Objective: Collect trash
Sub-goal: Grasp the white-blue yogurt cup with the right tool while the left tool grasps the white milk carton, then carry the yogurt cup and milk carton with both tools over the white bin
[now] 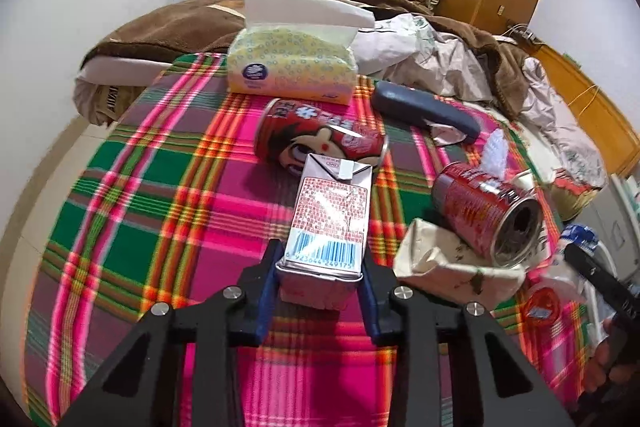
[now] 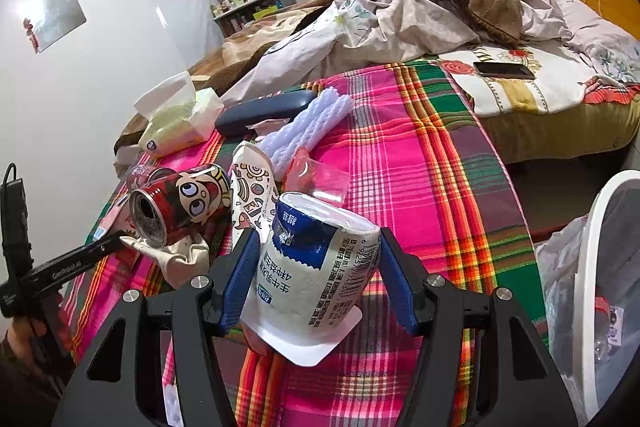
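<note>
My left gripper [image 1: 322,255] is shut on the bottom end of a red and white drink carton [image 1: 328,211] that lies on the plaid cloth [image 1: 160,187]. Behind it a red cartoon can [image 1: 320,135] rests on its side. A second red can [image 1: 484,215] lies to the right on crumpled paper [image 1: 440,263]. My right gripper [image 2: 318,235] is shut on a white and blue pouch [image 2: 316,263], its blue pads against both sides. In the right wrist view the can [image 2: 180,203], a patterned wrapper [image 2: 252,191] and a reddish clear bag [image 2: 316,175] lie just beyond.
A tissue pack [image 1: 292,67] and a dark case [image 1: 424,109] sit at the far edge of the cloth. White foam netting [image 2: 308,127] lies by the case. A white-rimmed bin [image 2: 592,267] with a bag stands at the right. A phone [image 2: 504,70] lies on the bed.
</note>
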`<action>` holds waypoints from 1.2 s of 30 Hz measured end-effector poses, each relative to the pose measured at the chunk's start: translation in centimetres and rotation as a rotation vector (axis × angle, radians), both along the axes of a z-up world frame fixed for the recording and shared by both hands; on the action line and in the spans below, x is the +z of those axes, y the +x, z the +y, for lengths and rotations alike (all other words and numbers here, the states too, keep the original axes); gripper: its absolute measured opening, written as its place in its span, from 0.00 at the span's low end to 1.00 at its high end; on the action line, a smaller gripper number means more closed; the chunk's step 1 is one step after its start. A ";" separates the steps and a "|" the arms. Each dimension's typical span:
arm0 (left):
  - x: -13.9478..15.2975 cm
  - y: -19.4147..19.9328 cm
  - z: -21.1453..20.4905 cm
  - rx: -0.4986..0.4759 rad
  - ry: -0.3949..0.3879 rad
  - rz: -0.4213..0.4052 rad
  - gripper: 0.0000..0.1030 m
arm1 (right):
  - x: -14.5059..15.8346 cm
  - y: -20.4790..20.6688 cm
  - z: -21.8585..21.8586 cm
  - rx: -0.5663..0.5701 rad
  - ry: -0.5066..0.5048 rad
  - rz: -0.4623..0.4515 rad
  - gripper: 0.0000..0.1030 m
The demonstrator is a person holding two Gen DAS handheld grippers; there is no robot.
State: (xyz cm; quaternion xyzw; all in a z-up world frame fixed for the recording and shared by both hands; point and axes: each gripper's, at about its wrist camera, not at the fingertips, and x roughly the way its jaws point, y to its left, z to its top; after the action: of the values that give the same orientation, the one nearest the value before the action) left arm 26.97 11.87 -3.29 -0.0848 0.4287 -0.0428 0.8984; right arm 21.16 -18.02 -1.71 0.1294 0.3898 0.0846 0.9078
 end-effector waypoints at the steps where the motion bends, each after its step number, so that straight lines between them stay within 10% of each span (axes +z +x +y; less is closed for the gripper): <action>1: 0.0 0.2 -0.1 0.005 0.007 -0.005 0.44 | 0.0 0.0 0.0 0.001 -0.001 0.000 0.59; 7: -0.6 1.7 -0.6 0.018 0.020 0.006 0.60 | -0.1 0.0 -0.2 -0.001 -0.002 -0.003 0.59; 11: -0.8 1.8 -0.9 0.021 0.020 0.015 0.36 | -0.1 0.0 -0.3 0.001 -0.004 -0.007 0.59; 36: 5.0 -6.3 -3.5 -0.015 -0.007 -0.146 0.34 | 2.4 -3.7 -2.6 -0.010 0.065 -0.083 0.59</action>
State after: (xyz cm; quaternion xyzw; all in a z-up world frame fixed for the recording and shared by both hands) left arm 20.72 8.39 1.72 -0.0815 0.3623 -0.0570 0.9267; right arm 17.47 -20.65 0.66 0.1573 0.3481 0.0980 0.9190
